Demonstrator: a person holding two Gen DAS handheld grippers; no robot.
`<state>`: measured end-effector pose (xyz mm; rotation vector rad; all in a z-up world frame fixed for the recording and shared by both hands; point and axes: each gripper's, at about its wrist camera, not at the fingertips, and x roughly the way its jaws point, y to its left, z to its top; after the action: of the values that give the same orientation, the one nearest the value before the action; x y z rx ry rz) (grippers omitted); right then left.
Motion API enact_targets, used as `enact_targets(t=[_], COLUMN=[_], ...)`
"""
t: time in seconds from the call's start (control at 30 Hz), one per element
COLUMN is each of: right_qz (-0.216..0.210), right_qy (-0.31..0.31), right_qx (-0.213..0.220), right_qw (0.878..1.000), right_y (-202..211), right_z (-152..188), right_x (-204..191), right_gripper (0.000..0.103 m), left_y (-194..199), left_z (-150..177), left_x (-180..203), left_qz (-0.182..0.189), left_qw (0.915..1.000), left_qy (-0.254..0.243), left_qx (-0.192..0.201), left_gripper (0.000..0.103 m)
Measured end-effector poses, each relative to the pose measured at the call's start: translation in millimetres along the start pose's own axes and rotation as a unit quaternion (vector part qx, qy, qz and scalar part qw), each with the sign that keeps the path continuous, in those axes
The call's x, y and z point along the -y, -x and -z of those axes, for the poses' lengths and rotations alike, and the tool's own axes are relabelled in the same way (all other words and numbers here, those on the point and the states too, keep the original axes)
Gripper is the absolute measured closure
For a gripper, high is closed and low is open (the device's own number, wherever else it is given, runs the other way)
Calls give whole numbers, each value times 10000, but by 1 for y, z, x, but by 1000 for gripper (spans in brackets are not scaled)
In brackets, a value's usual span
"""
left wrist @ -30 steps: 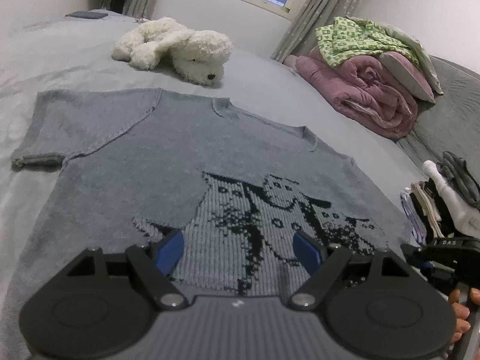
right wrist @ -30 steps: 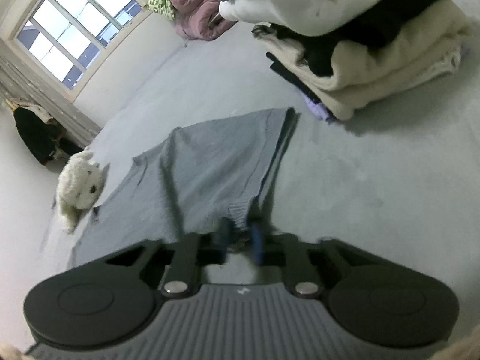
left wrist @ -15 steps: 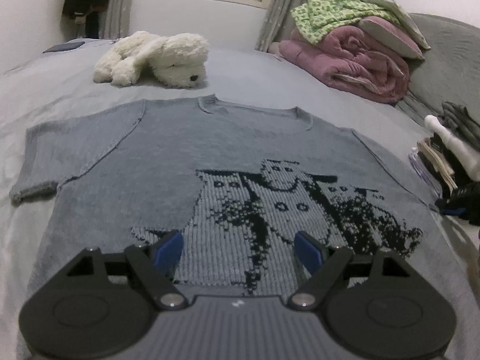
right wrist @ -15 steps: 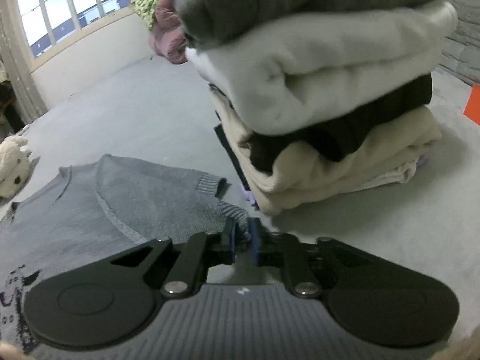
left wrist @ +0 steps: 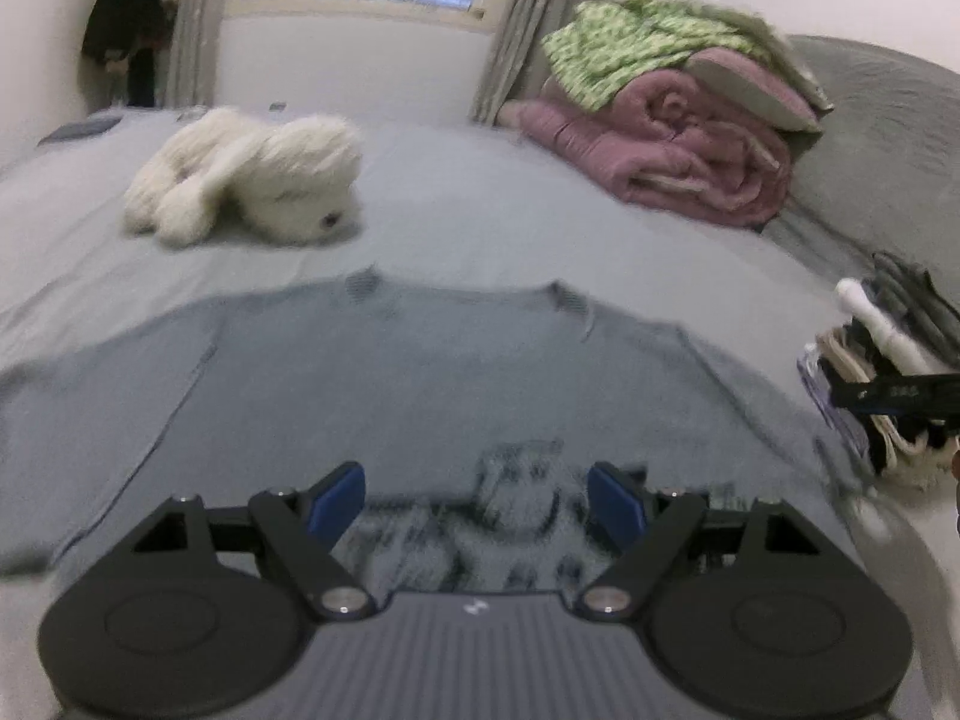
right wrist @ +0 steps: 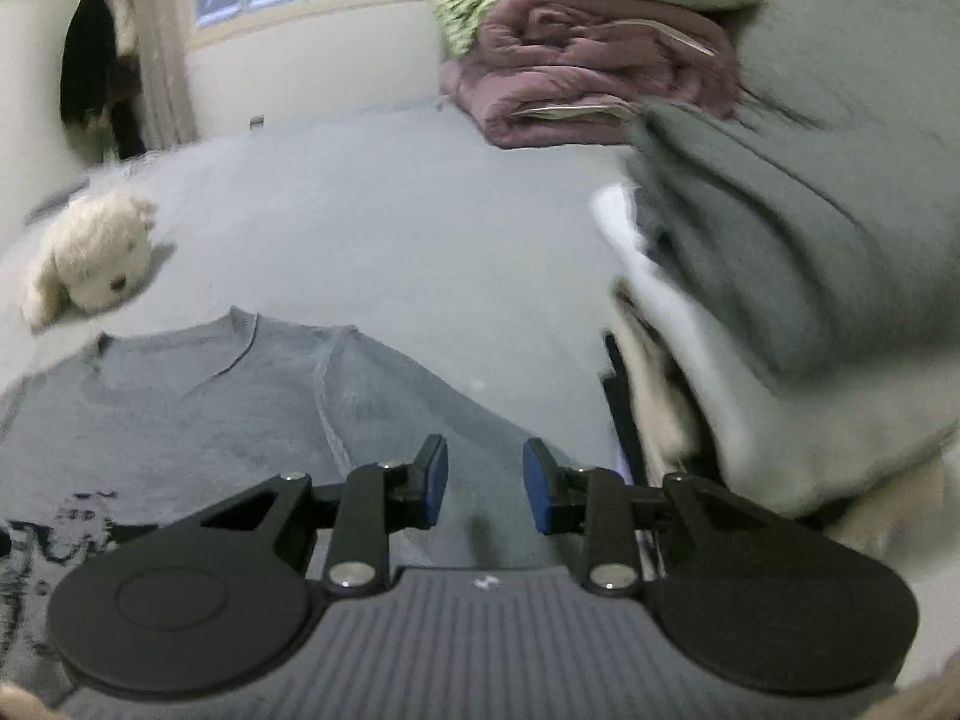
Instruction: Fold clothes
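Note:
A grey knitted short-sleeved sweater with a black-and-white pattern on its front lies spread flat on the grey bed. My left gripper hovers open over the patterned part, with nothing between its blue pads. In the right wrist view the same sweater shows its neckline and right sleeve. My right gripper hangs just above that sleeve, jaws parted a little after opening, pads touching no cloth.
A tall stack of folded clothes stands close on the right of the sweater, also visible as the stack. A white plush dog lies beyond the neckline. Pink and green bedding is piled at the far right.
My right gripper let go of the sleeve edge, opened partly, rolled level and rose. The left gripper drifted forward over the sweater toward the neckline.

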<state>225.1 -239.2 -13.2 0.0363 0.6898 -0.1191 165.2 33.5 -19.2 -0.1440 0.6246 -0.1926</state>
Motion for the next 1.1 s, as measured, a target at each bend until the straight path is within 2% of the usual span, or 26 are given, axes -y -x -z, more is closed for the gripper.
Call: enact_targets(t=[0.07, 0.17, 0.23, 0.3, 0.43, 0.6, 0.67, 0.7, 0.73, 0.77, 0.8, 0.9, 0.97, 1.03, 1.1], right_qz=[145, 285, 295, 290, 279, 348, 342, 331, 266, 220, 298, 790, 1491, 2152, 2190], right_qy=[191, 327, 391, 416, 554, 969, 1115, 1153, 1186, 1238, 1408, 2196, 2706, 3081, 2882], right_qx=[-116, -389, -660, -920, -1403, -1933, -1920, -1908, -1918, -1940, -1948, -1788, -1421, -1123, -1097], right_qw=[9996, 9983, 9966, 9945, 9882, 9757, 9745, 9743, 9739, 9729, 9702, 9558, 9404, 9199, 9257], right_y=[-14, -40, -56, -71, -84, -103, -106, -107, -106, -106, -104, -101, -103, -111, -117], right_z=[-8, -25, -34, -40, -47, -39, -36, -35, -34, -34, -33, -27, -24, -19, -13], right_x=[-5, -9, -10, -12, -8, -12, -13, -13, -14, -15, -20, -42, -50, -51, -42], right_gripper=[75, 75, 75, 75, 75, 75, 75, 80, 96, 101, 101, 102, 102, 102, 102], left_y=[-18, -41, -47, -48, -46, -48, -49, -50, -50, -51, -51, -50, -50, -50, -50], left_z=[-1, 9, 15, 17, 18, 17, 17, 16, 16, 16, 16, 16, 16, 16, 16], left_x=[-1, -5, -1, 2, -4, -4, -5, -4, -4, -3, -3, -5, -5, -6, -6], left_qz=[6, -64, -54, -70, 51, 74, 120, 139, 148, 155, 172, 233, 243, 252, 256], left_qw=[9999, 9997, 9999, 9999, 9997, 9998, 9997, 9998, 9998, 9998, 9998, 9996, 9996, 9995, 9995], left_qy=[107, 209, 65, -38, 133, 118, 127, 104, 82, 62, 66, 115, 124, 132, 133], left_qx=[128, 102, 135, 121, 184, 167, 144, 123, 110, 99, 96, 99, 106, 109, 109], left_gripper=[20, 20, 12, 11, 11, 9, 6, 4, 3, 2, 2, 1, 1, 1, 1])
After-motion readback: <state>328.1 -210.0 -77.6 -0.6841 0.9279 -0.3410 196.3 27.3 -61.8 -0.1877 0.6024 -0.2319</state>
